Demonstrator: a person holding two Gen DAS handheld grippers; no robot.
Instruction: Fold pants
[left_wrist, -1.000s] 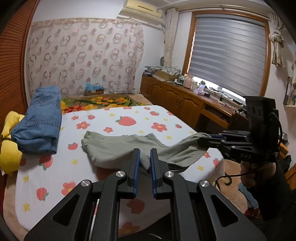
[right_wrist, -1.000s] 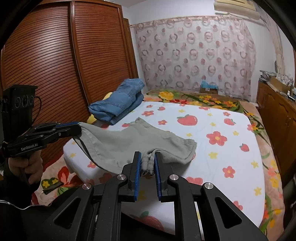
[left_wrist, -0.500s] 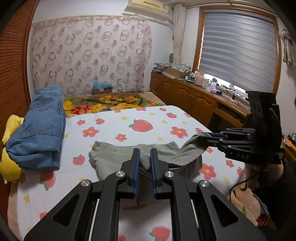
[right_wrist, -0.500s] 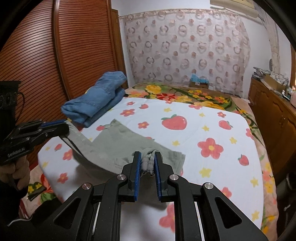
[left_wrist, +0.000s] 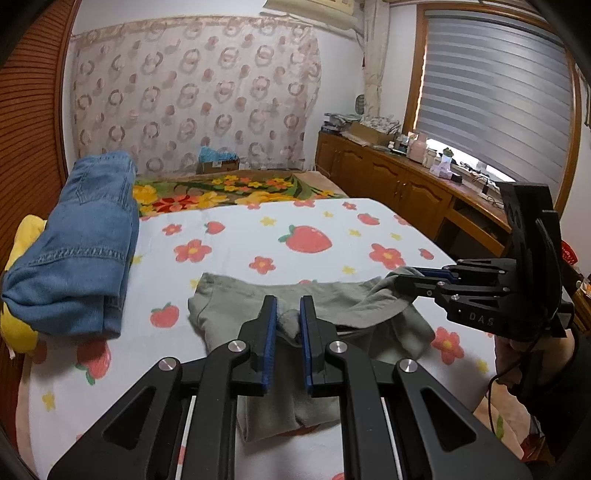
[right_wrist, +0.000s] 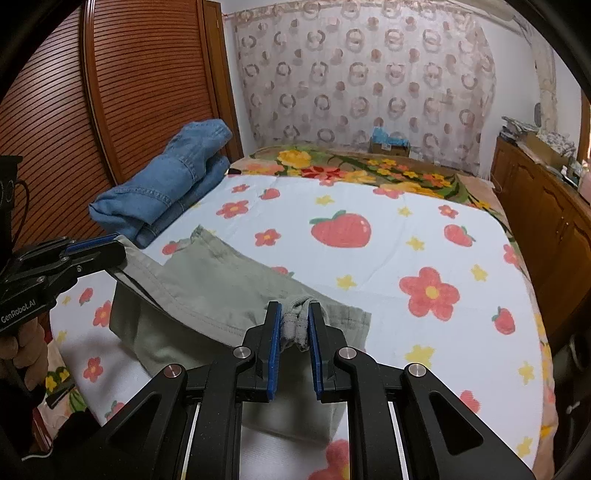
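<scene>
Grey-green pants (left_wrist: 236, 306) (right_wrist: 207, 284) lie partly folded on the near part of the bed. My left gripper (left_wrist: 288, 325) is shut on a bunched edge of the pants and holds it above the bed; it shows at the left of the right wrist view (right_wrist: 92, 251). My right gripper (right_wrist: 295, 328) is shut on another bunched edge of the pants; it shows at the right of the left wrist view (left_wrist: 417, 280). The cloth hangs between the two grippers, with the lower layer spread on the sheet.
Folded blue jeans (left_wrist: 85, 243) (right_wrist: 173, 184) lie on the bed's left side, over something yellow (left_wrist: 22, 236). The white strawberry sheet (left_wrist: 314, 236) (right_wrist: 369, 229) covers the bed. A wooden cabinet (left_wrist: 406, 192) stands along the right, a slatted wardrobe (right_wrist: 129, 92) on the left.
Both grippers have carried the held pants edge forward over the bed, so the pants now lie doubled over and shorter. Both grips stay shut on the cloth.
</scene>
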